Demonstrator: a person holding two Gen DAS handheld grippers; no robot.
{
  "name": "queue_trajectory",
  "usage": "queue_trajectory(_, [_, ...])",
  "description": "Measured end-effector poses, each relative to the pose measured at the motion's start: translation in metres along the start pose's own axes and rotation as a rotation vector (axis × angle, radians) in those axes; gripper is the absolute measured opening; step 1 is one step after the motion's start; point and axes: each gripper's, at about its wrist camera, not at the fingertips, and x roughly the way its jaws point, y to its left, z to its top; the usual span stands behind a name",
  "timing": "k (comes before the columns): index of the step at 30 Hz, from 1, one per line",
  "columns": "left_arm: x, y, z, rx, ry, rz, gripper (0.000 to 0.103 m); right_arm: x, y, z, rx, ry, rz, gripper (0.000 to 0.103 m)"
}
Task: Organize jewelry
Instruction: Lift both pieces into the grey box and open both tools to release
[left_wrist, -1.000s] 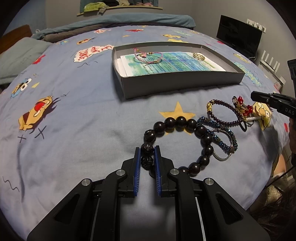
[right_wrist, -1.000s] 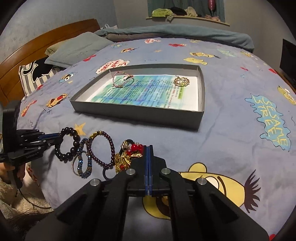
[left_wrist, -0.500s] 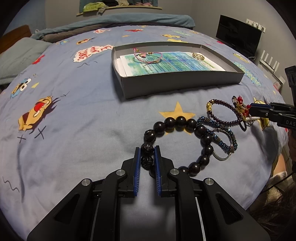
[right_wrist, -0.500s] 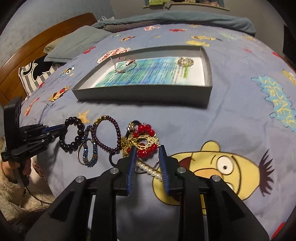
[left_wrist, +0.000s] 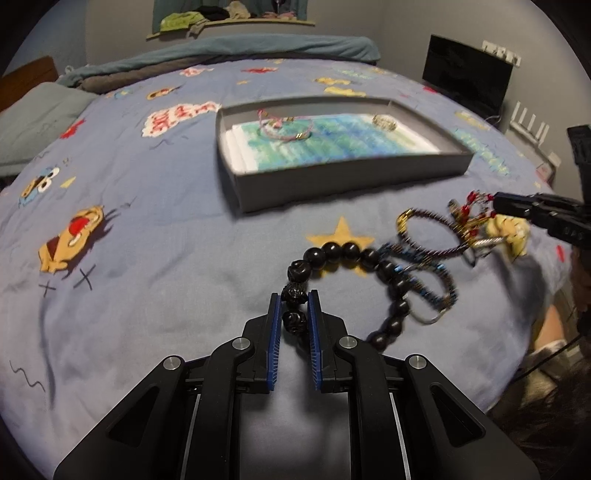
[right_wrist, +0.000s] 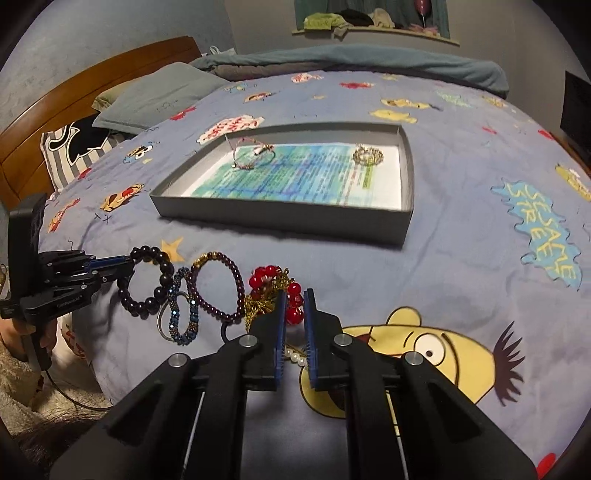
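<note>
My left gripper (left_wrist: 293, 297) is shut on the carved beads of a black bead bracelet (left_wrist: 347, 251) lying on the blue bedspread. A blue bead bracelet (left_wrist: 443, 273) and a purple bead bracelet (left_wrist: 424, 212) overlap it to the right. My right gripper (right_wrist: 294, 293) is shut on the red beads of a red and gold piece (right_wrist: 264, 275), with a pearl strand (right_wrist: 295, 356) under its jaws. Beyond stands the grey box (right_wrist: 280, 218), which holds a pink cord bracelet (right_wrist: 255, 155) and a small gold piece (right_wrist: 367, 155) on a printed sheet.
The bed's near edge runs just below the jewelry. Pillows (right_wrist: 162, 96) and a wooden headboard (right_wrist: 74, 99) lie at the left of the right wrist view. A dark monitor (left_wrist: 465, 81) stands beside the bed. A hand (right_wrist: 22, 332) grips the left tool.
The right gripper opened, came forward over the red and gold piece and shut on its red beads. The tangled bracelets now look shifted and blurred. The left gripper kept its hold.
</note>
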Motion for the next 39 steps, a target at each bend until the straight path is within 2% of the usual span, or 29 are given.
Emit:
queue_trajectory(9, [-0.038, -0.018, 0.031, 0.076, -0.105, -0.018, 0.015, -0.026, 0.011, 0.028, -0.090, -0.064, -0.035, 0.009])
queue_trajectory(15, [-0.057, -0.028, 0.054, 0.135, -0.170, 0.000, 0.015, -0.042, 0.011, 0.052, -0.126, -0.116, -0.057, 0.009])
queue_trajectory(24, [-0.077, -0.030, 0.093, 0.158, -0.252, 0.015, 0.015, -0.058, 0.007, 0.082, -0.167, -0.180, -0.104, 0.009])
queue_trajectory(30, [-0.077, -0.028, 0.113, 0.155, -0.280, 0.018, 0.015, -0.062, 0.004, 0.103, -0.167, -0.206, -0.109, 0.009])
queue_trajectory(39, [-0.055, -0.013, 0.154, 0.122, -0.275, 0.005, 0.015, -0.059, 0.003, 0.142, -0.179, -0.244, -0.120, 0.009])
